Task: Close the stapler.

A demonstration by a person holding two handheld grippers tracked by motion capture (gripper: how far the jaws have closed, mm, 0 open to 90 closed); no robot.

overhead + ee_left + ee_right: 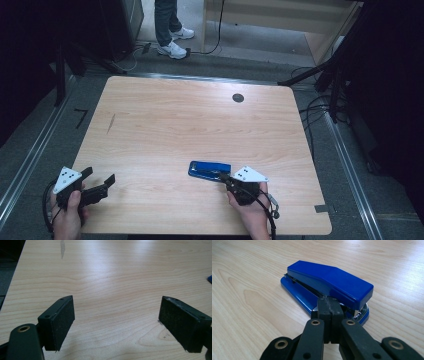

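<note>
Pale wood grain covers the table (165, 125), which stands on a grey floor with dark stands and cables around it; a person's legs and white shoes (172, 42) show beyond the far edge.

Near the front edge, somewhat right of the middle, lies a blue stapler (209, 169), flat on its base with its arm down. In the right gripper view its open mouth end faces the camera, with bright metal showing under the blue arm (329, 286).

At that end the right gripper (225, 177) has its jaws pressed together, pad against pad, with nothing between them. Their tips sit against the stapler's near end, at the gap between arm and base; whether they push on it or merely touch I cannot tell.

Well apart, at the front left corner of the table, the left gripper (97, 182) hangs with its jaws spread wide and bare wood between the pads (61, 322). Only a sliver of blue at the right border of the left gripper view hints at the stapler.

As a judgement, the work is at an early stage: the stapler is reached but not gripped or lifted, and the left gripper has taken no part yet. Grasping or shifting it is left to do.

No box, tray or other container is on the table; a small dark round grommet (238, 98) sits near the far right corner.
</note>
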